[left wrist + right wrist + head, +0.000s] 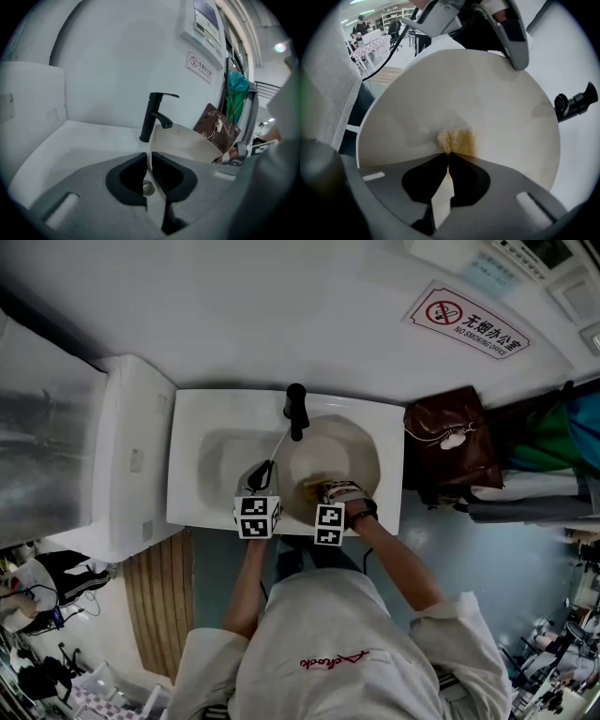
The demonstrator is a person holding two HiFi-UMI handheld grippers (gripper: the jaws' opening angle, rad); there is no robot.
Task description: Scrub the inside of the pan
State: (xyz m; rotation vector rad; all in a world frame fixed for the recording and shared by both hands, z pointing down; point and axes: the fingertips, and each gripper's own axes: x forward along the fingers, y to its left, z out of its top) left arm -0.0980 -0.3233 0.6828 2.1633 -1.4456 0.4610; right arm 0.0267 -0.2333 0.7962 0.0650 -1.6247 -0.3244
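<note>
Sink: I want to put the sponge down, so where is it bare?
Bare: the sink's left rim and the basin's left half, beside the pan. Crowded: the right half, filled by the pan; a bag flanks that side.

White shirt (375, 634) with red script (334, 662)

Wall sign (469, 321): 1 red no-smoking symbol, 1 Chinese line reading 无烟办公室 and 1 English line reading NO SMOKING OFFICE. In the left gripper view the sign's print is too small to read. Red script on the person's shirt (333, 662): not legible.
</note>
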